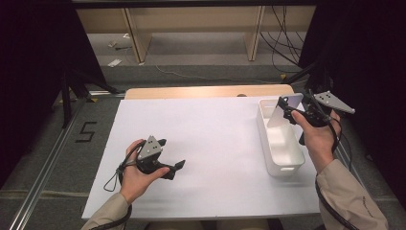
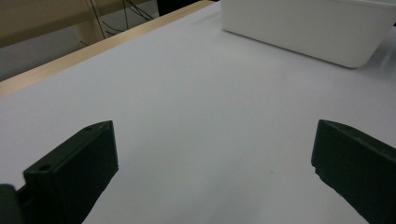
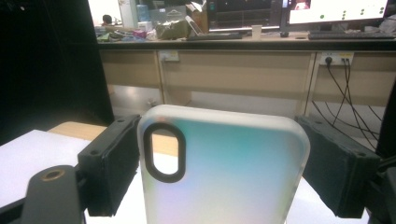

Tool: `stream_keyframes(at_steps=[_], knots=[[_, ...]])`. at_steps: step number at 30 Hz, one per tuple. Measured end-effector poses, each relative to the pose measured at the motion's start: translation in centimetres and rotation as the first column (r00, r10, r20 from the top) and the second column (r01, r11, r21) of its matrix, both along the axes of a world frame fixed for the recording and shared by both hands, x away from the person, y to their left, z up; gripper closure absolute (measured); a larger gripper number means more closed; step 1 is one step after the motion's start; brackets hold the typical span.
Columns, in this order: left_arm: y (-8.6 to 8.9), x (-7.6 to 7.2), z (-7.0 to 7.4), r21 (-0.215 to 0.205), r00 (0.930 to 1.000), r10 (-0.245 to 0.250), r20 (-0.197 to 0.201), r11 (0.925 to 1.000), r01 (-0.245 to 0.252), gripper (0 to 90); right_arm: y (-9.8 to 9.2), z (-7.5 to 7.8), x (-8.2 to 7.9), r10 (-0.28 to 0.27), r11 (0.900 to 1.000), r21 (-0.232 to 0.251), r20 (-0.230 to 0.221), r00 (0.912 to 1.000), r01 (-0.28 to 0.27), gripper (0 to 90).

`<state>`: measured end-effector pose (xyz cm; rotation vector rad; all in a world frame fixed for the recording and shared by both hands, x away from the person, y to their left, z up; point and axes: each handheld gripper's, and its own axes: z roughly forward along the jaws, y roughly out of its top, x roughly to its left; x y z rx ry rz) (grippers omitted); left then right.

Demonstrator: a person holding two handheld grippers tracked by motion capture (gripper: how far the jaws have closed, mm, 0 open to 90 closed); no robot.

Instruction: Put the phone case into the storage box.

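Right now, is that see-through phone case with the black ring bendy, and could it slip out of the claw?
The frosted, translucent phone case with a black camera ring looks thin and hollow, so it is probably light and somewhat bendy. Its smooth sides, pinched between the right claw pads, could slip if squeezed loosely. If dropped, it would likely land in the white plastic bin, unharmed.

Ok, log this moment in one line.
right gripper: shut on phone case, above white bin | left gripper: open, empty, low over table
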<state>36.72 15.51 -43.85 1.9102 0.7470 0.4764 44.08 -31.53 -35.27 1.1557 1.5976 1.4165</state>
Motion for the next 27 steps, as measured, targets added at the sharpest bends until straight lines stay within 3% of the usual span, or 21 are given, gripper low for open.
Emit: stream_keyframes(at_steps=[27], knots=[[-0.14,0.06,-0.11,0.003,1.0,0.0,-0.007,1.0,0.0,0.0,0.4,0.27,0.71,-0.029,0.999,-0.013,-0.005,0.9996,0.029,18.5]])
